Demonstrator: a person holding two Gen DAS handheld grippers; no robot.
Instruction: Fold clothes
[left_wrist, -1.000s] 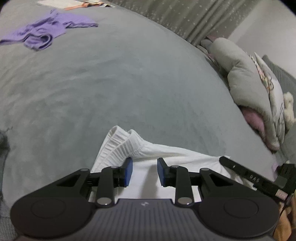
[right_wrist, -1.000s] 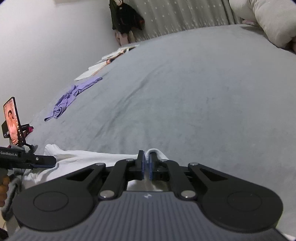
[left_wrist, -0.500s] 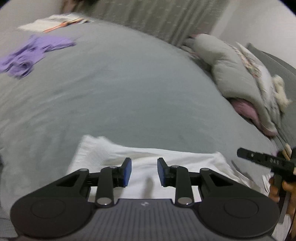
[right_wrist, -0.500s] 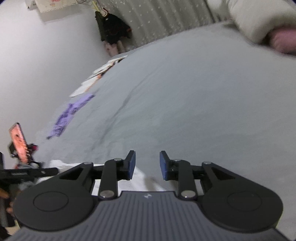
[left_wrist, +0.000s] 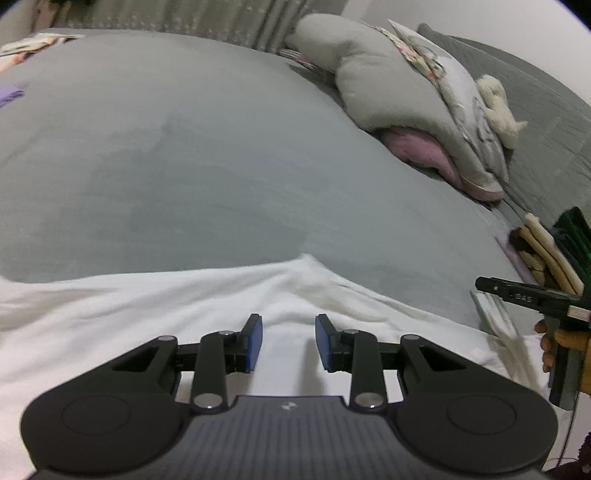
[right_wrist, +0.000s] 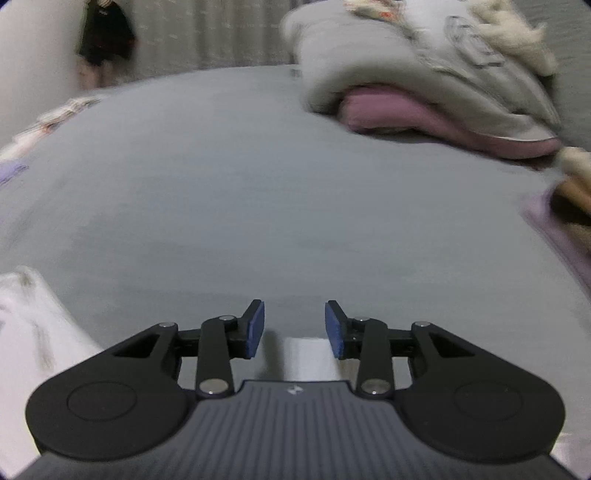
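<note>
A white garment (left_wrist: 147, 314) lies spread flat on the grey bed (left_wrist: 184, 166), filling the near part of the left wrist view. My left gripper (left_wrist: 288, 341) hovers over it, open, with nothing between its blue pads. In the right wrist view my right gripper (right_wrist: 294, 328) is over the grey bed (right_wrist: 295, 203); its jaws are opening and nothing is between them. A white patch of the garment (right_wrist: 33, 325) shows at the lower left, and another strip lies under the gripper. The right gripper's body (left_wrist: 532, 297) and a hand show at the right edge of the left wrist view.
Grey and pink pillows with a plush toy (left_wrist: 424, 110) are piled at the bed's far right. A stack of folded beige cloth (left_wrist: 546, 251) sits at the right edge. A purple garment (left_wrist: 11, 94) and papers (left_wrist: 33, 40) lie far left. Curtains hang behind the bed.
My right gripper has let go of the white garment's edge, opened, and swung right toward the pillows. My left gripper has also swept right across the garment, which now lies flatter.
</note>
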